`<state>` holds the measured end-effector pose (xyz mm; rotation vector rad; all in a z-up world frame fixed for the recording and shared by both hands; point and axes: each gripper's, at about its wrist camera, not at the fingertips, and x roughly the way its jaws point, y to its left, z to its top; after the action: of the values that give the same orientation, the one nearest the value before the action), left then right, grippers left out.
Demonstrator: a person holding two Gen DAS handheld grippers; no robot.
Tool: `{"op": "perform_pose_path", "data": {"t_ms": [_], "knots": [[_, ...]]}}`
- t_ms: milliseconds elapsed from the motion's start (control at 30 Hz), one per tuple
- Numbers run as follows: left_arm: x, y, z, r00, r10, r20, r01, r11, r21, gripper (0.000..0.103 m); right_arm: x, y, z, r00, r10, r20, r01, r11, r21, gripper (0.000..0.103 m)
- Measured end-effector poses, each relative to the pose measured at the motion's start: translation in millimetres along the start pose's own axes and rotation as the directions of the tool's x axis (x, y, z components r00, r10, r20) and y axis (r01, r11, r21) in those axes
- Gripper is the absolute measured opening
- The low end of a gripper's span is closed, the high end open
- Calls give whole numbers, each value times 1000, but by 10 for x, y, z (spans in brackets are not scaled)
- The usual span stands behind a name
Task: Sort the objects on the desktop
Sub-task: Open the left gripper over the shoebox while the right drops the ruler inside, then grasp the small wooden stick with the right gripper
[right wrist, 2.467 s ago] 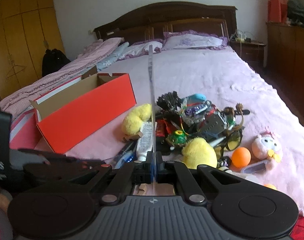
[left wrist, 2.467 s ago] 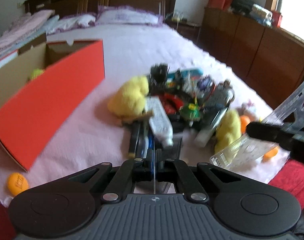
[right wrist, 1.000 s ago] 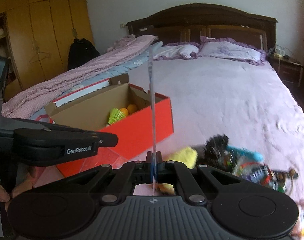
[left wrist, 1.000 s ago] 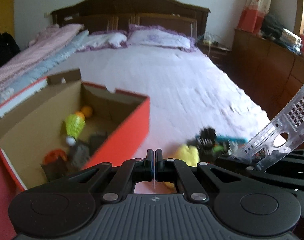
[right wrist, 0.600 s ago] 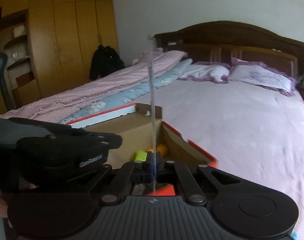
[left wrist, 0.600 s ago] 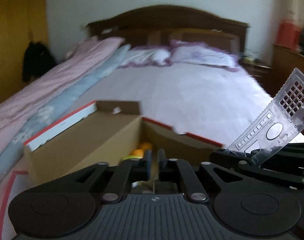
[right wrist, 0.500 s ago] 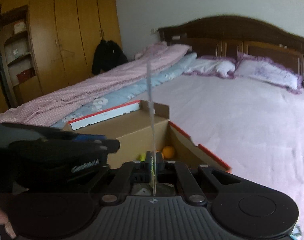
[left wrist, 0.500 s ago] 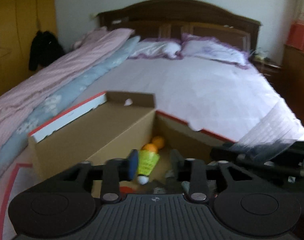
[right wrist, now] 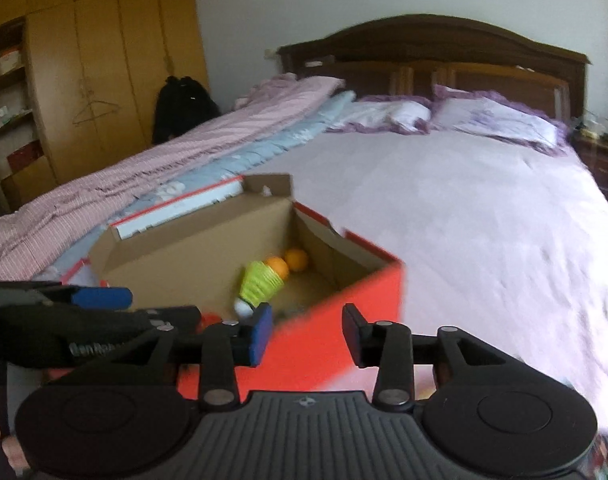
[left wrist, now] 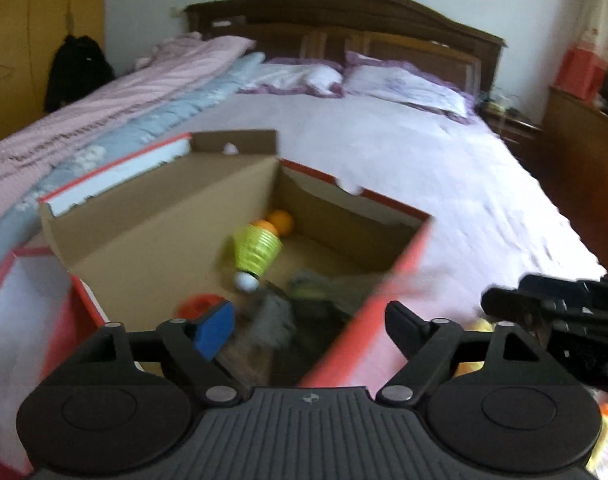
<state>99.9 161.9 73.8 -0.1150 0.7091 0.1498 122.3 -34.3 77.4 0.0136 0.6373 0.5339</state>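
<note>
Red-sided cardboard box (left wrist: 384, 292) sits open on the lilac-sheeted bed (left wrist: 424, 168), mid-frame in both views, holding a neon-yellow shuttlecock (left wrist: 256, 250) and orange balls (right wrist: 296, 259). Over it, the left gripper (left wrist: 310, 324) and right gripper (right wrist: 307, 334) have their jaws opening, with nothing between them.

1. I'm looking at a home bedroom: big bed (right wrist: 444, 208) with a dark carved wooden headboard (right wrist: 436, 48).
2. Purple-frilled pillows (right wrist: 496, 122), pink and blue quilts (right wrist: 176, 172) folded alongside.
3. Yellow wooden wardrobe (right wrist: 104, 60), wire hanger on its door.
</note>
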Motion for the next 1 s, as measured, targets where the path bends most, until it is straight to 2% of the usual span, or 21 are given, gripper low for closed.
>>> {"op": "perform_pose_path", "data": {"t_ms": [167, 333, 467, 667, 800, 867, 900, 1000], "knots": [[-113, -316, -371, 998, -54, -25, 54, 998, 16, 87, -441, -350, -590, 995, -74, -61, 78, 994, 72, 49], [-93, -602, -780, 989, -109, -101, 114, 992, 53, 88, -788, -597, -1159, 983, -126, -133, 145, 979, 142, 48], [-29, -773, -1105, 980, -108, -169, 129, 985, 118, 88, -982, -680, -1516, 973, -152, -174, 178, 973, 147, 44], [-6, -959, -1523, 960, -120, -255, 173, 964, 200, 88, -1000, -693, -1784, 966, -92, -241, 144, 967, 209, 34], [-20, -1010, -1632, 956, -112, -272, 179, 955, 236, 88, -858, -598, -1884, 957, -44, -288, 115, 965, 235, 33], [-35, -1001, -1649, 957, -104, -270, 172, 955, 243, 87, -765, -518, -1888, 950, -37, -309, 110, 969, 221, 33], [-36, -994, -1651, 959, -85, -269, 154, 956, 250, 87, -715, -478, -1893, 947, -46, -319, 116, 972, 205, 32], [-18, -945, -1658, 957, -86, -279, 154, 960, 232, 87, -598, -402, -1893, 935, -92, -342, 153, 976, 156, 33]]}}
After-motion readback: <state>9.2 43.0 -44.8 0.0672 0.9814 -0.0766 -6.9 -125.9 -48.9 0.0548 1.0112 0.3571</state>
